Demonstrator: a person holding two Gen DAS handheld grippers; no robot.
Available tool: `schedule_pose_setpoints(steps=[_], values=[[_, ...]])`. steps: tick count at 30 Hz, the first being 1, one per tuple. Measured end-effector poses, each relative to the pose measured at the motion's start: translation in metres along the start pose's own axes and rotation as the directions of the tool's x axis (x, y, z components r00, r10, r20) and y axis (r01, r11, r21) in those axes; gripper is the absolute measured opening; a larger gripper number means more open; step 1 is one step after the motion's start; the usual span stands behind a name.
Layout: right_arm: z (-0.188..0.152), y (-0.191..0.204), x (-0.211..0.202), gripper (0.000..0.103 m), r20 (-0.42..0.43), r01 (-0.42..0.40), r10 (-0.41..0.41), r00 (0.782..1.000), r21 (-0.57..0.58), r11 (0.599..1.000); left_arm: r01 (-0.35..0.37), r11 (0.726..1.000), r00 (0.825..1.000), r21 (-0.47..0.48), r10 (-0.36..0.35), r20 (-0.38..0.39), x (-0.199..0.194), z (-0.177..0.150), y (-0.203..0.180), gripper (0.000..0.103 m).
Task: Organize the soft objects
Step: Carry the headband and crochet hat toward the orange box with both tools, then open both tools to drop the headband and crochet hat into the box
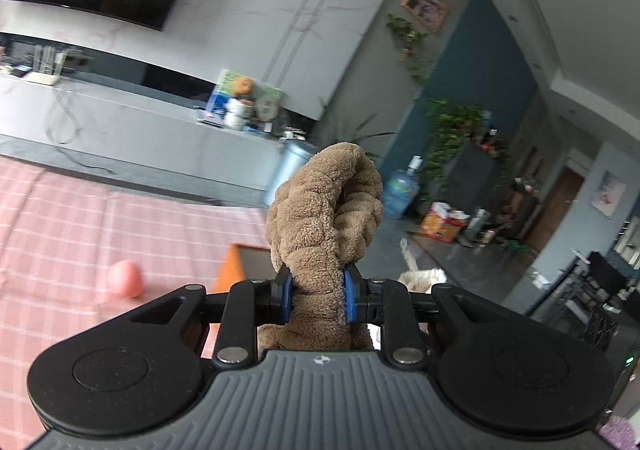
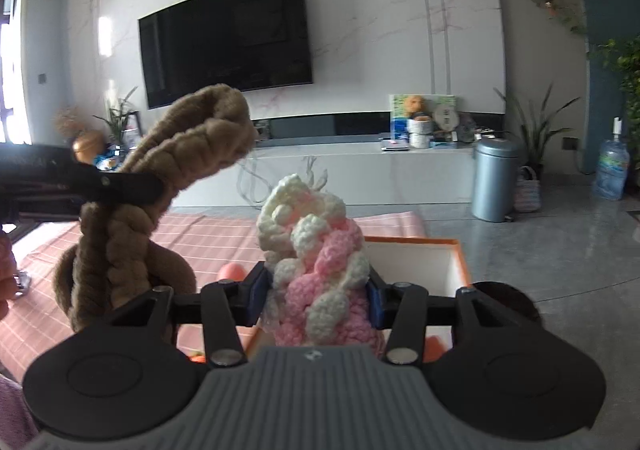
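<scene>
My left gripper (image 1: 318, 296) is shut on a brown braided plush rope (image 1: 326, 217) and holds it up above the pink checked blanket (image 1: 80, 217). The same brown rope (image 2: 160, 185) and the left gripper's finger (image 2: 120, 183) show at the left in the right wrist view. My right gripper (image 2: 318, 300) is shut on a pink and white braided plush rope (image 2: 320, 262), held above an orange box with a white inside (image 2: 416, 262). The box's corner (image 1: 236, 270) also shows behind the left gripper. A pink soft ball (image 1: 126, 278) lies on the blanket.
A grey TV cabinet (image 2: 360, 169) with a wall TV (image 2: 228, 37) stands behind. A grey metal bin (image 2: 494, 177), a water jug (image 2: 612, 169) and potted plants (image 1: 452, 129) are at the right on the grey floor.
</scene>
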State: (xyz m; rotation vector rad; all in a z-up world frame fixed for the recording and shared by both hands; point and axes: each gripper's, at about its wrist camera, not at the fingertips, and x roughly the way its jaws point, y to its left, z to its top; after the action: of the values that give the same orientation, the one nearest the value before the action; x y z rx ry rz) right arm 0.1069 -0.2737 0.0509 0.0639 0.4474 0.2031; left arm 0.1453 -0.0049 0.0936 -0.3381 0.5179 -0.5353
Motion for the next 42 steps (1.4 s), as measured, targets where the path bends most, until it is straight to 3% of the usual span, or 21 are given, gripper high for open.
schedule_pose_setpoints(steps=[6,11,15,21,25,28,33,42], values=[[-0.006,-0.045,0.015,0.049,-0.08,0.05,-0.048,0.996,0.028,0.998,0.082,0.997,0.995,0.001,-0.082,-0.055,0.053,0.009,-0.022,0.027],[-0.026,-0.051,0.039,0.05,-0.158,0.023,-0.016,0.987,0.046,0.999,0.046,0.999,0.985,0.018,-0.042,-0.165,0.105,-0.01,-0.025,0.027],[-0.039,-0.052,0.057,0.05,-0.217,0.012,0.004,0.976,0.074,0.997,0.02,1.0,0.963,-0.008,-0.021,-0.27,0.135,-0.032,-0.014,0.027],[-0.053,-0.058,0.075,0.051,-0.261,0.015,0.012,0.965,0.102,0.995,-0.052,0.993,0.939,0.102,0.083,-0.334,0.16,-0.051,-0.018,0.029],[-0.054,-0.057,0.08,0.053,-0.269,-0.016,0.052,0.962,0.133,0.991,-0.099,0.969,0.916,0.228,0.178,-0.358,0.173,-0.06,-0.028,0.034],[-0.055,-0.053,0.085,0.054,-0.278,-0.03,0.069,0.958,0.143,0.989,-0.108,0.957,0.903,0.268,0.208,-0.377,0.175,-0.066,-0.032,0.038],[-0.056,-0.046,0.095,0.055,-0.307,-0.035,0.088,0.948,0.173,0.984,-0.105,0.958,0.904,0.266,0.203,-0.377,0.17,-0.067,-0.031,0.057],[-0.06,-0.036,0.098,0.07,-0.345,-0.004,0.06,0.937,0.162,0.987,-0.096,0.971,0.92,0.218,0.17,-0.352,0.15,-0.058,-0.024,0.058]])
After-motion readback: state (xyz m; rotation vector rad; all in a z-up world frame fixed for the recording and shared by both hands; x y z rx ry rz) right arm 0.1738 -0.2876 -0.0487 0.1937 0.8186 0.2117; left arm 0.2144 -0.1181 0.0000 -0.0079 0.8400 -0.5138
